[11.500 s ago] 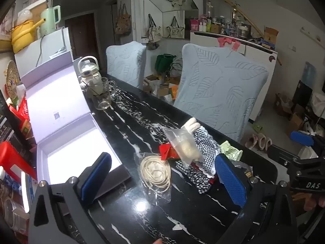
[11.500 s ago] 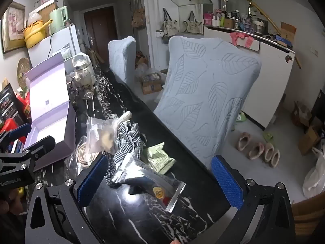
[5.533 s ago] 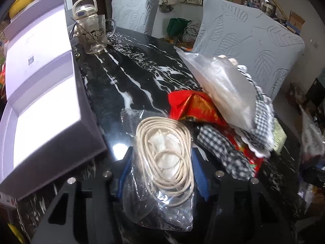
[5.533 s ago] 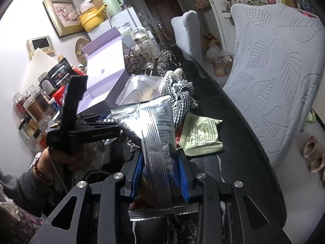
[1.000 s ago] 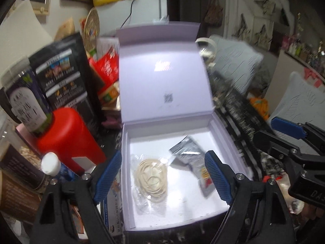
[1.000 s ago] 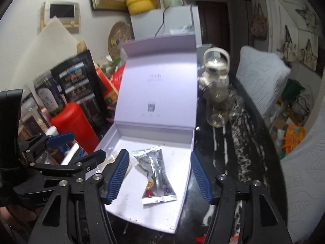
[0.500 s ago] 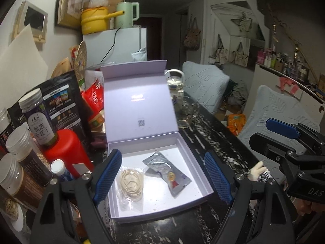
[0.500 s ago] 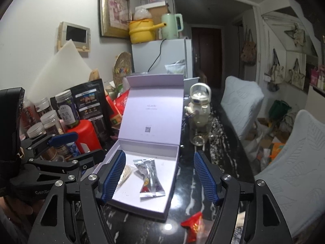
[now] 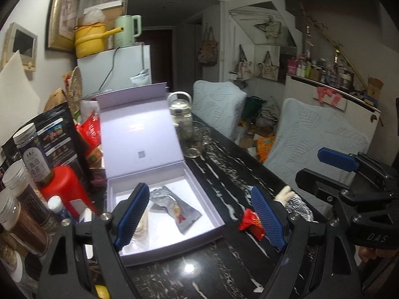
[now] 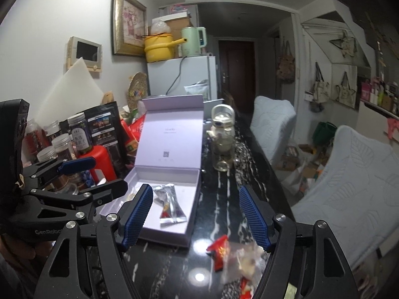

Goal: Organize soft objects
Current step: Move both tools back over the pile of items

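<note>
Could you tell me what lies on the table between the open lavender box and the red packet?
Nothing: in the right wrist view, only bare black marble tabletop separates the lavender box from the red packet. The left wrist view shows the same gap.

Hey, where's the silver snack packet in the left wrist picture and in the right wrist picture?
Left wrist view: the silver snack packet lies in the open lilac box, low and left of centre, between the left tool's pads.
Right wrist view: the silver snack packet lies in the same box, low and left of centre, beside the right tool's left pad.
Shared landmark: the glass teapot past the box.
</note>
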The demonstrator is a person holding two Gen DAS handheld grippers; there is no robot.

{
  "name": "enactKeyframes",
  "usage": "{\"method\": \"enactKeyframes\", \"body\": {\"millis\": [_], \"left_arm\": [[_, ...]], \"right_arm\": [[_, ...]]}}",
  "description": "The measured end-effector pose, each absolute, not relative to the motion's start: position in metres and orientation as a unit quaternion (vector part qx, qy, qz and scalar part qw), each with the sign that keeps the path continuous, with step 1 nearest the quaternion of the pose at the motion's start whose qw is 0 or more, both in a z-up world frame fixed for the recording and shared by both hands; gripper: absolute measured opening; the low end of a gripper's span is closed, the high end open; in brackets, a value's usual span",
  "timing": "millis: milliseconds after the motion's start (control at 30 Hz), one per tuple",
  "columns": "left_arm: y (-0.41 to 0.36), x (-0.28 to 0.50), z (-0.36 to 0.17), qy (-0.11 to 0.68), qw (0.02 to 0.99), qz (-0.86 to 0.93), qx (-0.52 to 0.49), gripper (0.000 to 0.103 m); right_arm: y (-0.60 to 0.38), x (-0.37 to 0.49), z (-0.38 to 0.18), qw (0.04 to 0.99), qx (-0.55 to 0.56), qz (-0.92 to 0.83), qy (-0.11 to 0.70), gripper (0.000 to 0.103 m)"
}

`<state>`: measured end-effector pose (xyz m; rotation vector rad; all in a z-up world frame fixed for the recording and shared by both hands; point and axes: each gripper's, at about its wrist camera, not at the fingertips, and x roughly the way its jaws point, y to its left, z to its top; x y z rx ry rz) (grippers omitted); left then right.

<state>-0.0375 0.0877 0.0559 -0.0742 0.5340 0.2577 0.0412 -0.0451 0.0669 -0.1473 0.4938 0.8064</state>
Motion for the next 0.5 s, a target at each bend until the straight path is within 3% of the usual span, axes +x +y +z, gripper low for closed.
{"method": "enactKeyframes", "body": {"millis": [500], "left_arm": [[0.035, -0.033, 0.03, 0.275, 0.959, 0.063, -0.019, 0.084]], "right_arm": [[-0.116, 0.024, 0.036, 0.906, -0.045, 0.326, 0.265, 0.073]]}}
